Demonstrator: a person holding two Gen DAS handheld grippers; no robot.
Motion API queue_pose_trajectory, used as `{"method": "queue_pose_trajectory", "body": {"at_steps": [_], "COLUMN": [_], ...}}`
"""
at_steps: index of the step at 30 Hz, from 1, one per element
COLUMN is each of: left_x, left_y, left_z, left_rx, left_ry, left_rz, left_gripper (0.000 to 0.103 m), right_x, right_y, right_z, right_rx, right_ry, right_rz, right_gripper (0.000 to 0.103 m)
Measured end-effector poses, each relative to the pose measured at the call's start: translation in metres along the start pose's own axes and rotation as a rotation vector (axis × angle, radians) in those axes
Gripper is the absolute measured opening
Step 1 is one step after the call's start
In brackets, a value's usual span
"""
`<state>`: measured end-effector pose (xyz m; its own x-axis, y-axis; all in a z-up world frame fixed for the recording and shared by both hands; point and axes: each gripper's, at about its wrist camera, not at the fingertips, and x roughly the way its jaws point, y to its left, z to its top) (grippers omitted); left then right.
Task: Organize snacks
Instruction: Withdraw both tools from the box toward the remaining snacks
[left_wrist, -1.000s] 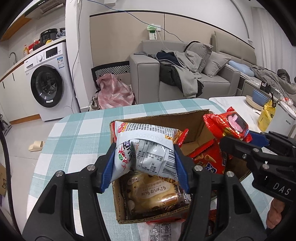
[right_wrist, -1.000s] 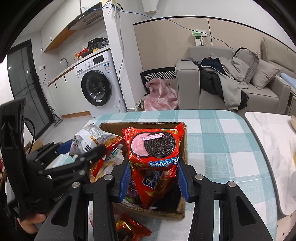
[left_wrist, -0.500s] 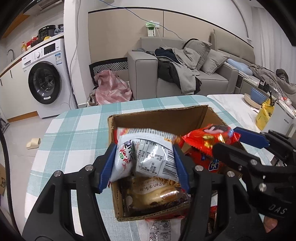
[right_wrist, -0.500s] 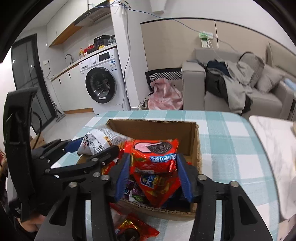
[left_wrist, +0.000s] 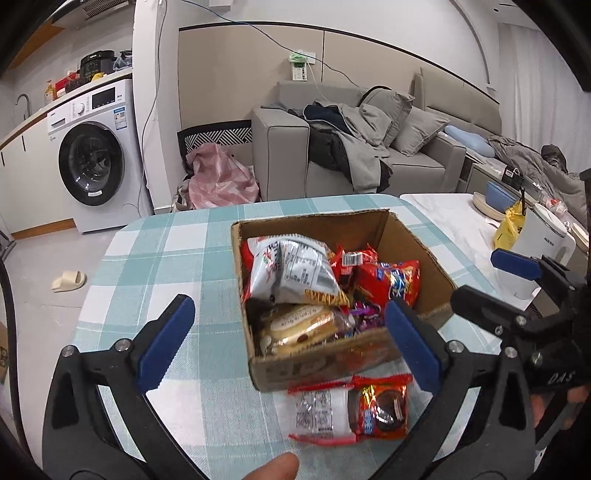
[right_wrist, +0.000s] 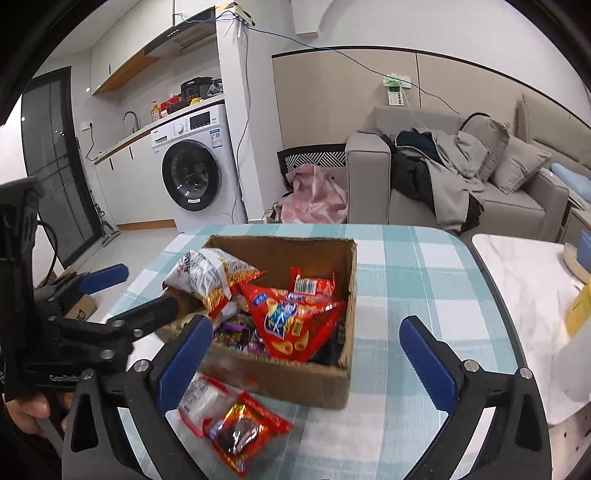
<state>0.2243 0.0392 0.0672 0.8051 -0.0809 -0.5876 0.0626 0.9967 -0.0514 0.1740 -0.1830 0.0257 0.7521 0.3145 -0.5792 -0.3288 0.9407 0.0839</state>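
Observation:
A brown cardboard box stands on the checked table, full of snack packets. A white noodle-snack bag lies on top at its left, and a red chip bag at its right. A bread packet lies at the box's near left. Two packets lie on the table in front of the box: a clear red-edged one and a red Oreo one. My left gripper is open and empty, near the box's front. My right gripper is open and empty too.
The round table with the teal checked cloth drops off at the left and far side. A white marble table with a kettle, a yellow bag and bowls stands to the right. A sofa and a washing machine are behind.
Both grippers have opened and let go of their packets, which now lie in the box. Both grippers have drawn back towards me and up.

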Motion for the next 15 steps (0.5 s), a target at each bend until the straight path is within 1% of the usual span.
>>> {"method": "queue_pose_trajectory", "body": {"at_steps": [5,8,15], "left_x": [-0.025,-0.035,-0.048], "left_y": [0.002,0.004,0.008], "left_z": [-0.021,-0.033,-0.055], "left_rx": [0.011,0.007,-0.006], "left_ry": [0.004,0.018,0.046], "left_rz": [0.026,0.029,0.053], "left_gripper": [0.102,0.102,0.102], "right_x": [-0.012,-0.016,-0.016], "right_y": [-0.003,-0.004,-0.004], "right_z": [-0.013,-0.021,-0.043], "right_rx": [0.004,0.000,0.027], "right_ry": [0.017,0.032,0.077], "right_rz": [0.011,0.009,0.024], "right_gripper": [0.103,0.103,0.103]}}
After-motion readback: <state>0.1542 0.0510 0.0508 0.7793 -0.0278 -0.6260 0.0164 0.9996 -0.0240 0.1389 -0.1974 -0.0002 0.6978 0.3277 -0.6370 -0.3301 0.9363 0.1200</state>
